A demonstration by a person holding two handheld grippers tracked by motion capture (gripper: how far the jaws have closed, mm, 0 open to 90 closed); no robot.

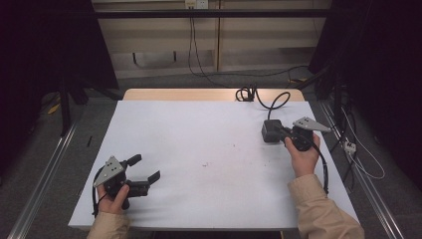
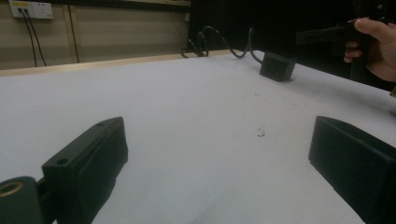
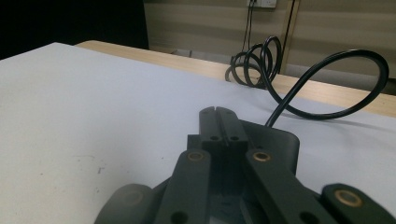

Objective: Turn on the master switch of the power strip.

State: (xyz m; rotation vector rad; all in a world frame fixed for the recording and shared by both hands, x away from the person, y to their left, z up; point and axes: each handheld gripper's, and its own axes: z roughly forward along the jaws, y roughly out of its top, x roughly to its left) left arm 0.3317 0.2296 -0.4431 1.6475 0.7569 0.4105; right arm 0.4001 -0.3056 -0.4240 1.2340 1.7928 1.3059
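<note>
On the white table (image 1: 209, 149), a small black box (image 1: 271, 130) sits toward two o'clock in the high view. It looks like a power adapter. A black cable (image 1: 277, 101) comes out of its far side. The cable makes a big loop and then runs to a bunch of small coils (image 1: 246, 93) at twelve o'clock, on the bare wood strip at the far edge of the table.

The right gripper (image 1: 284, 133) is just beside the box, on its three o'clock side. A hand (image 1: 303, 154) in a tan sleeve holds it. In the right gripper view, its two jaws are pressed tight together, with nothing between them. The shut tips rest over the top of the box (image 3: 275, 140), and the cable loop (image 3: 336, 84) curls up past it. I cannot tell if the tips touch the box.

The left gripper (image 1: 148, 168) is far away from the box, down at seven o'clock in the high view. Another hand (image 1: 113, 199) holds it low over the table. Its jaws are spread wide apart and hold nothing. In the left gripper view, bare white table shows between them, and the box (image 2: 277, 66) sits far off at one o'clock.
</note>
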